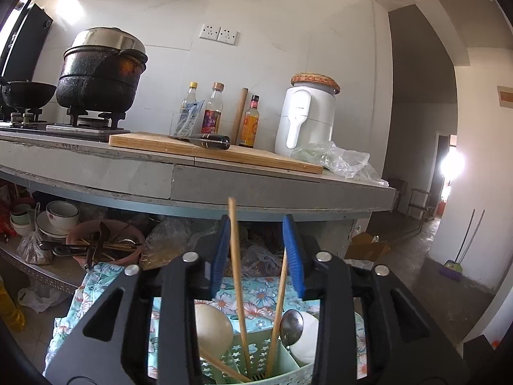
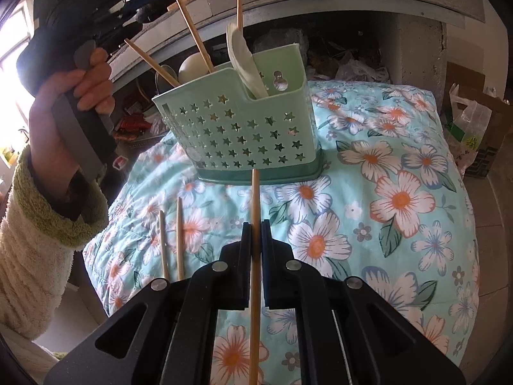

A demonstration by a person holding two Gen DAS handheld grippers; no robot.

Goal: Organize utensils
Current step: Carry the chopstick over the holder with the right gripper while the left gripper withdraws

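Bamboo, thin and pale — that's the long chopstick (image 2: 255,224) pinched in my right tongs (image 2: 255,240), jaws nearly closed on its shaft partway along, the tip reaching toward the mint-green star-punched plastic caddy (image 2: 237,128). It should weigh almost nothing and stay stiff, but it's smooth and round, so I'd judge it could swivel or slide between the flat pads; holding nearer the middle, as I do now, looks the steadier choice. Two more bamboo chopsticks (image 2: 171,240) lie side by side on the floral turquoise quilt (image 2: 400,192), just left of my jaws, waiting.

Over at the caddy, my left tongs (image 1: 256,250) hang above its opening with the blue pads apart. One upright chopstick (image 1: 237,272) stands between them, close to the left pad, but I can't tell if it touches, and nothing looks gripped. A second stick (image 1: 277,314) leans beside it, with a metal spoon (image 1: 291,326) and a pale ladle (image 1: 213,324) in the compartments. A white scoop (image 2: 245,61) pokes from the caddy's end pocket. Beyond, the grey concrete counter (image 1: 256,186) overhangs it all.
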